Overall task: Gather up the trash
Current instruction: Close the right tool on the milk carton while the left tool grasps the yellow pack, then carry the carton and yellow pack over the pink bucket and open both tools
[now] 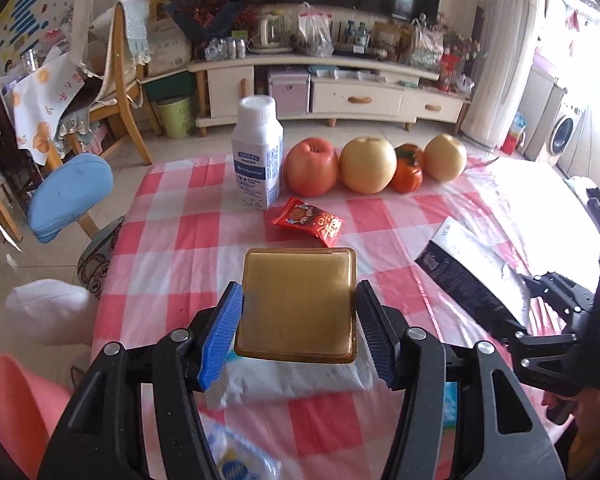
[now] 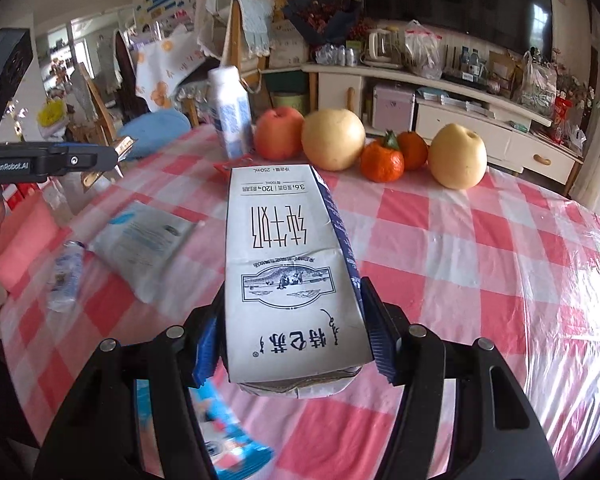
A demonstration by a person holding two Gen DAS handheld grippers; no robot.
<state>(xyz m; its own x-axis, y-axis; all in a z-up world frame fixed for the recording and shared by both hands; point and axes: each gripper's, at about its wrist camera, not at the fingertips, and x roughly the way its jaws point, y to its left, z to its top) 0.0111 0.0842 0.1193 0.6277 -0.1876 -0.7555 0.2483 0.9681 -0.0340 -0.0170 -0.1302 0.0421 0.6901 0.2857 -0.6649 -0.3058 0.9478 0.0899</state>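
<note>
Left jaws grip gold tray [image 1: 296,304], right jaws milk carton [image 2: 288,272], checked tablecloth [image 2: 480,248], TV cabinet [image 1: 340,92].

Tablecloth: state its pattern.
The tablecloth is a pink-red and white check, clearest in the right wrist view.

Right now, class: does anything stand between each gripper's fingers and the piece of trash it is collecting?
Nothing visible does. The left gripper already has the gold tray between its fingers, and the right gripper has the milk carton between its own. Where the trash must go is not in view.
</note>
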